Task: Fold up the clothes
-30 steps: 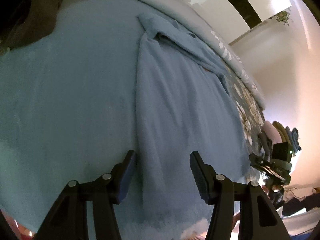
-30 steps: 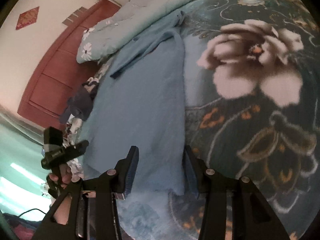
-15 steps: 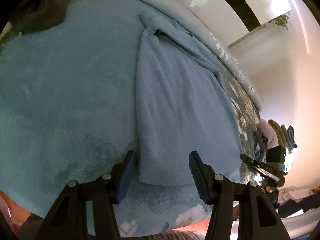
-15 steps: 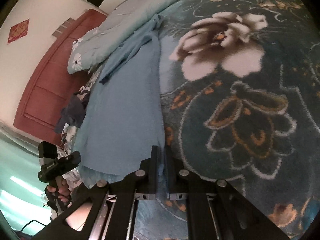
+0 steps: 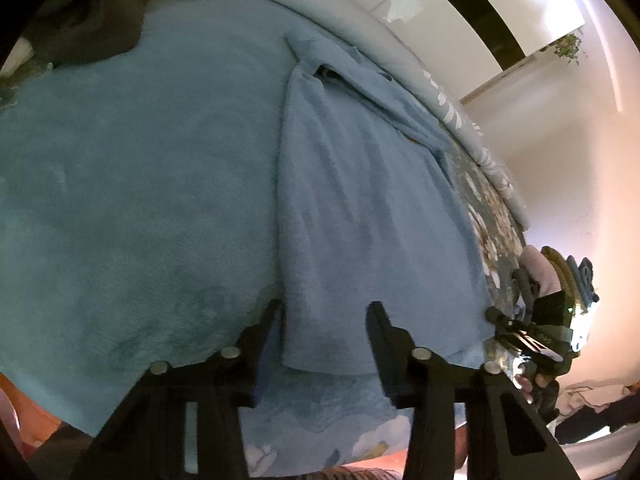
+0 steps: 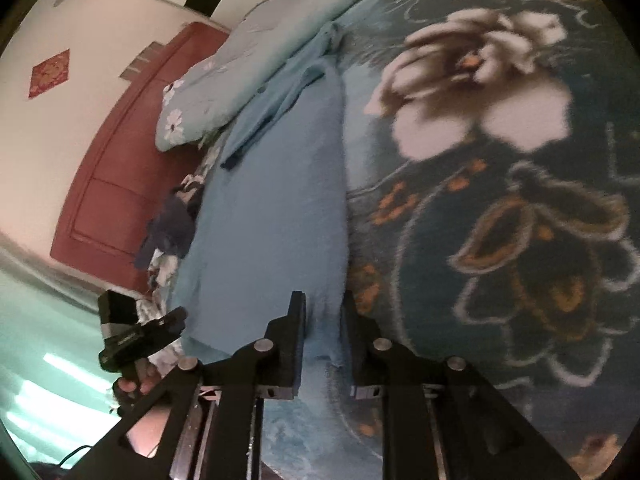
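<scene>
From the left wrist, the light blue garment [image 5: 372, 216] lies flat and lengthwise on the blue floral blanket [image 5: 132, 184], its collar end far from the camera beside a pale quilt [image 5: 400, 60] at the bed's edge. The left gripper [image 5: 324, 334] straddles the garment's near left hem corner; its jaws have just been closing, but the pads stand clear of the cloth, so it grasps nothing. A dark garment [image 5: 88, 12] is bunched at the blanket's far left. At the right, the right gripper [image 5: 532, 340] sits at the opposite hem corner, past which a stack of folded items [image 5: 568, 268] rests near the bed's edge.

From the right wrist, the right gripper [image 6: 322, 332] has the garment's [image 6: 276, 216] near right hem corner between narrow jaws that have just been opening slightly; whether the pads press the cloth cannot be told. A large flower pattern covers the blanket [image 6: 500, 160] to the right. To the left lie a floral pillow [image 6: 216, 88], a dark heap of clothes [image 6: 172, 228] and a red-brown wooden panel [image 6: 116, 168]; the left gripper [image 6: 140, 336] is in a hand [image 6: 136, 384].
</scene>
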Demonstrator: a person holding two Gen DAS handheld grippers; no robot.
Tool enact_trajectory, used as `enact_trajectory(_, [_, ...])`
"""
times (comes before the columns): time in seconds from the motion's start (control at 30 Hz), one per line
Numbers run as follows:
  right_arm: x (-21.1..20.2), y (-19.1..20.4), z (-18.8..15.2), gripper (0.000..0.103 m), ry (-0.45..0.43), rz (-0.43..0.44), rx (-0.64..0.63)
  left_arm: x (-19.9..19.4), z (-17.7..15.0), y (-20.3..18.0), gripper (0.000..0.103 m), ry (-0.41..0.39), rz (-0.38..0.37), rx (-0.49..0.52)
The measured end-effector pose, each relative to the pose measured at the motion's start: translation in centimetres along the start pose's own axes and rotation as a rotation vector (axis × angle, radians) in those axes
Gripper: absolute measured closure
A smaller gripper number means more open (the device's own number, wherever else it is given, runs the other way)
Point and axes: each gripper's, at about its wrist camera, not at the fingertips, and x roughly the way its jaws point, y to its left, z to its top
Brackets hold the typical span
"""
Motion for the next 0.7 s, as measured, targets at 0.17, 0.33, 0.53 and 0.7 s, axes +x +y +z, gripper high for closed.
enact_trajectory(0.17, [-0.4,0.3,0.0,0.097,-0.004,0.001,-0.017,0.1,-0.5,1.5,0.097,0.012,-0.038,-0.045])
enact_trajectory(0.33, [-1.5,0.4,0.2,0.098,-0.035,0.062,-0.002,-0.9,0.0,2.5,0.098,-0.011,-0.148,-0.111])
enact_trajectory(0.53, [-2.3,0.7,3.8,0.098,-0.103,0.220,0.049,-2.2,4.9,2.2,0.098,-0.057,-0.297,-0.157])
enact_trajectory(0.7, [-1.4,2.3,9.8,0.098,-0.156,0.247,0.039,-1.4,12.1,0.8,0.098,-0.088,-0.288,-0.153])
